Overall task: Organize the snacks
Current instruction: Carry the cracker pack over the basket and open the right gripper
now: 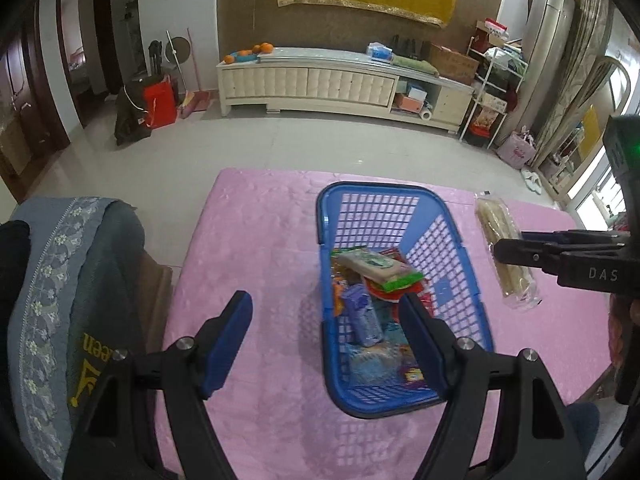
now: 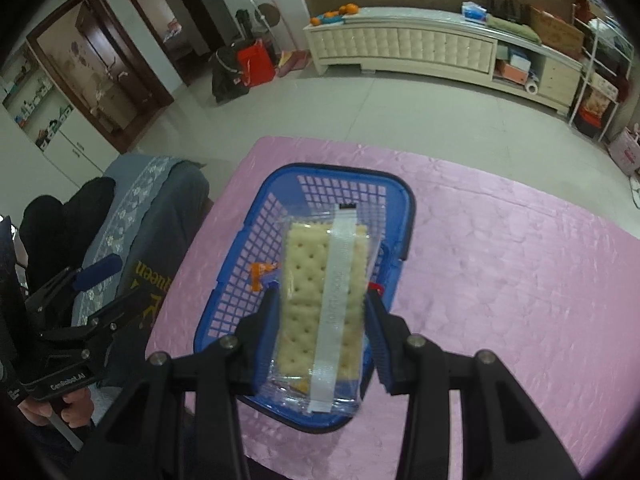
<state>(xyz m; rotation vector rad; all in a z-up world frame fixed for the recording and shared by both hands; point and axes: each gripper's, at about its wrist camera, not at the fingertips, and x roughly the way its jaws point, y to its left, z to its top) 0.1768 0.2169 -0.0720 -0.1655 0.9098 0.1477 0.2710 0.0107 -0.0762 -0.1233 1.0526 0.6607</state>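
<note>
**Cracker pack on its way to the basket**

Left wrist view: the left claw [image 1: 326, 344] hung released and empty, its blue pads spread wide above the near end of the blue basket [image 1: 460, 240]. The basket sat on the pink-covered counter [image 1: 260, 240] and already held a heap of wrapped snacks [image 1: 376, 280], a green-edged packet lying on top. To the right, the right claw [image 1: 504, 250] came in from the edge of the frame with the cracker pack [image 1: 490, 220] in its grip, raised above the counter beside the basket. Its black body carried the letters "DAS". A grey cloth [image 1: 80, 280] to the left showed yellow lettering ending in "een".

Right wrist view: the right claw [image 2: 322, 328] was clenched on the clear cracker pack [image 2: 316, 280], held lengthwise over the basket [image 2: 404, 200]. The white seam strip bore faint print, too blurred to read. The left claw's body [image 2: 68, 376] read "GenRobot.AI"; the cloth [image 2: 160, 240] read "queen".

Judging by the bare counter, most snacks appeared packed; this pack seemed the last, not yet set down.
</note>
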